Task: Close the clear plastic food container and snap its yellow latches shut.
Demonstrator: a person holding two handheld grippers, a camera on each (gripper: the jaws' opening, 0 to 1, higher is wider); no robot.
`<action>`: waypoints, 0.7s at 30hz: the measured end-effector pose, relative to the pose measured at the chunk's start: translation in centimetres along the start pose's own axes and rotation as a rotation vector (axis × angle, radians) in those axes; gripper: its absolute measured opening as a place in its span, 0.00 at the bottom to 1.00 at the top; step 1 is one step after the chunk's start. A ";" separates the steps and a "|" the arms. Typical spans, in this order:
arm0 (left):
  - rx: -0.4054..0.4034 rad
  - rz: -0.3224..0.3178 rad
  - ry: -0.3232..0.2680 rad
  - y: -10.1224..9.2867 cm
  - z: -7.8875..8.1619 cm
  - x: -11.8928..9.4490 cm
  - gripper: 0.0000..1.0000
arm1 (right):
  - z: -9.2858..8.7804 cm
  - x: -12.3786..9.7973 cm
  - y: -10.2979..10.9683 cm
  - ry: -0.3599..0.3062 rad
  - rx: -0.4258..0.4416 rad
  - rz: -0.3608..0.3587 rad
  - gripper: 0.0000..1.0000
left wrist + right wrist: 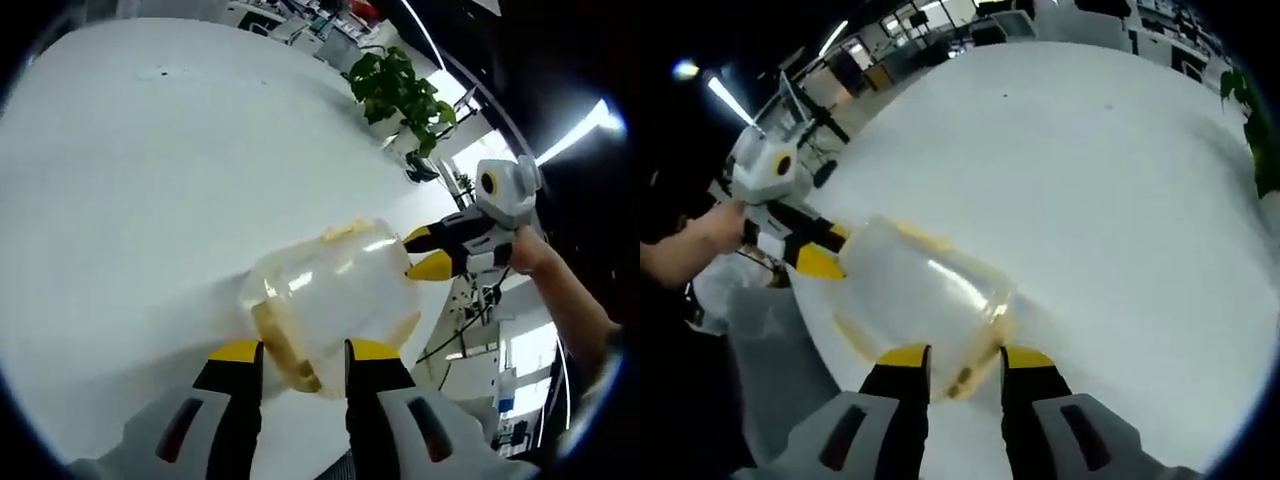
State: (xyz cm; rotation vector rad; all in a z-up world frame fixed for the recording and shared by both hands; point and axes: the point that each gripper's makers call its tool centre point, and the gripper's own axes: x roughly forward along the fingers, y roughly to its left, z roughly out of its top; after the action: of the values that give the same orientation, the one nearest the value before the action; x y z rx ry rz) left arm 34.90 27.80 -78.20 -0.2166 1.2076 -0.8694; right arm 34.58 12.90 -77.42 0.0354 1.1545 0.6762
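1. Left gripper view: the box (335, 300), clear plastic with a yellow latch (285, 350) at its near end, lies on the white tabletop (150, 200).
2. The left claw (305, 352) has its two tips at the box's near end, one to each side of that latch; they look parted, and I cannot tell whether they pinch anything.
3. The right claw (425, 252) sits at the box's far end, tips close together and touching the rim; grasping or just pressing, I cannot tell.
4. A plant (405, 95) stands well beyond the box.
5. Right gripper view: the right claw (965, 358) straddles the box (925, 300) at its near latch (970, 375); the left claw (820, 250) is at the far end.
6. The box looks empty, as far as the glare allows.
7. Judgement: light, thin and slippery, likely to skid on the tabletop. Steady one end and push each latch squarely; the lid may flex.
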 end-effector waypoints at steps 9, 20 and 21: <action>-0.040 -0.035 -0.005 -0.3 0.1 0.3 0.29 | -0.2 0.0 0.2 0.018 0.023 0.023 0.23; -0.070 -0.023 0.013 0.3 -0.2 0.5 0.29 | 0.2 0.1 0.4 0.034 0.058 0.027 0.21; -0.084 -0.022 0.018 0.4 -0.2 0.5 0.29 | 0.1 0.2 0.3 0.035 0.058 0.028 0.21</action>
State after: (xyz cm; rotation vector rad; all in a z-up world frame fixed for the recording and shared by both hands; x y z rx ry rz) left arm 34.98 27.73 -78.86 -0.2910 1.2620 -0.8418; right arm 34.57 13.28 -77.40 0.0891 1.2088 0.6698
